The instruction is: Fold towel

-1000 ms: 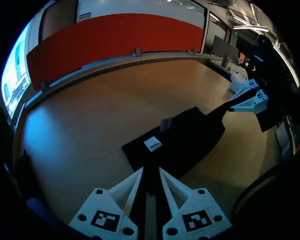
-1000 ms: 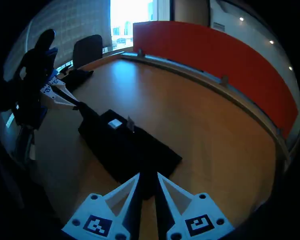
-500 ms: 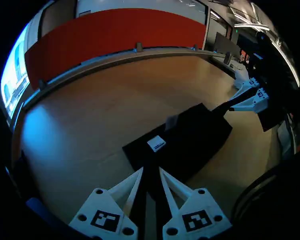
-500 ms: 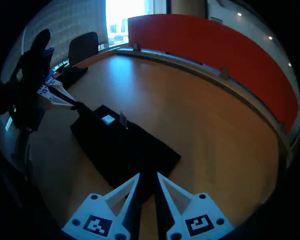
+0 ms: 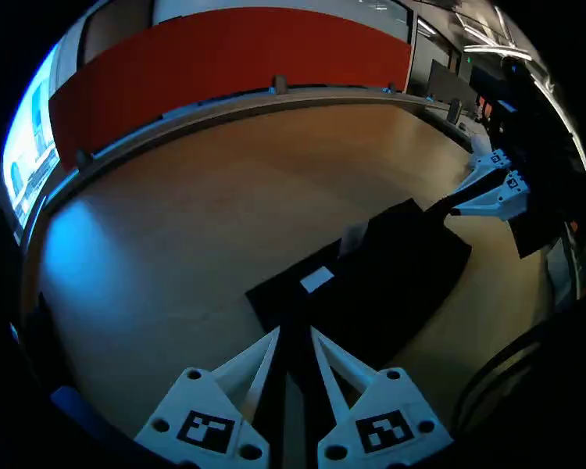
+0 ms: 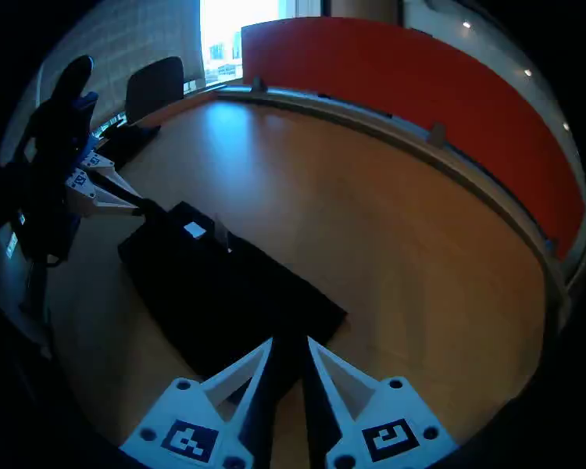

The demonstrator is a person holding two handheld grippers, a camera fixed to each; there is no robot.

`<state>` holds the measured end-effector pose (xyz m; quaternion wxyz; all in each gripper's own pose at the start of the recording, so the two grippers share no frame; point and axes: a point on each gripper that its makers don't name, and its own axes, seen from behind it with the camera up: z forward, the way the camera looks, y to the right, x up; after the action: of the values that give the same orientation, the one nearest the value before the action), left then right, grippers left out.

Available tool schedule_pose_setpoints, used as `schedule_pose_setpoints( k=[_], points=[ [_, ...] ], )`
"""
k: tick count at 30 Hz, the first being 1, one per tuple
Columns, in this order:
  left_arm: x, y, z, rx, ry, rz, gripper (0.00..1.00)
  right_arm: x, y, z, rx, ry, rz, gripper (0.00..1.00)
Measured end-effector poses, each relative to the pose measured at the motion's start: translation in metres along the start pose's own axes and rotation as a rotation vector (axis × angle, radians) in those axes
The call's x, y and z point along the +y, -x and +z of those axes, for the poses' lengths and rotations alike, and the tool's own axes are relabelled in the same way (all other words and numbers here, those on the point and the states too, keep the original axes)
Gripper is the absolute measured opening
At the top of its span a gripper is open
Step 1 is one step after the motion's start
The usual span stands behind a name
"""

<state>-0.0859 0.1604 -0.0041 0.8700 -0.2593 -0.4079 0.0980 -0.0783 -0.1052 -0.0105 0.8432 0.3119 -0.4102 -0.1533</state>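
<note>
A black towel [image 5: 379, 281] lies stretched over the wooden table [image 5: 184, 227], with a white label [image 5: 317, 279] on its upper face. In the left gripper view my left gripper [image 5: 294, 338] is shut on the towel's near corner, and the right gripper [image 5: 449, 206] pinches the far corner. In the right gripper view my right gripper [image 6: 290, 345] is shut on the near corner of the towel [image 6: 215, 297]; the left gripper [image 6: 142, 208] holds the opposite corner beside the label [image 6: 194, 229]. The towel hangs slightly lifted between both.
A red partition [image 5: 215, 62] runs along the table's far edge behind a rail [image 5: 238, 117]. Office chairs [image 6: 154, 87] stand by a bright window [image 6: 238, 23]. A dark bag [image 6: 125, 141] lies on the table corner. A person in dark clothing [image 6: 43, 180] holds the grippers.
Both grippers have drawn back, pulling the towel toward the table's near side. The towel has spread wider and flatter, and the label has shifted with it.
</note>
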Motion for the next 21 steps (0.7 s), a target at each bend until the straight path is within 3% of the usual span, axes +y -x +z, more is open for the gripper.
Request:
schedule_pose_setpoints(
  k=[10, 15, 20, 21],
  points=[
    [-0.006, -0.001, 0.011, 0.000, -0.012, -0.017, 0.12, 0.006, 0.000, 0.013, -0.007, 0.025, 0.011, 0.21],
    [-0.011, 0.000, 0.017, -0.005, -0.029, -0.030, 0.19, 0.010, 0.002, 0.020, -0.009, 0.045, 0.030, 0.27],
    [-0.016, -0.001, 0.021, -0.002, -0.047, -0.046, 0.26, 0.014, 0.002, 0.024, -0.010, 0.064, 0.037, 0.41],
    [-0.018, -0.001, 0.021, -0.001, -0.052, -0.049, 0.30, 0.016, 0.002, 0.024, -0.009, 0.068, 0.037, 0.49]
  ],
)
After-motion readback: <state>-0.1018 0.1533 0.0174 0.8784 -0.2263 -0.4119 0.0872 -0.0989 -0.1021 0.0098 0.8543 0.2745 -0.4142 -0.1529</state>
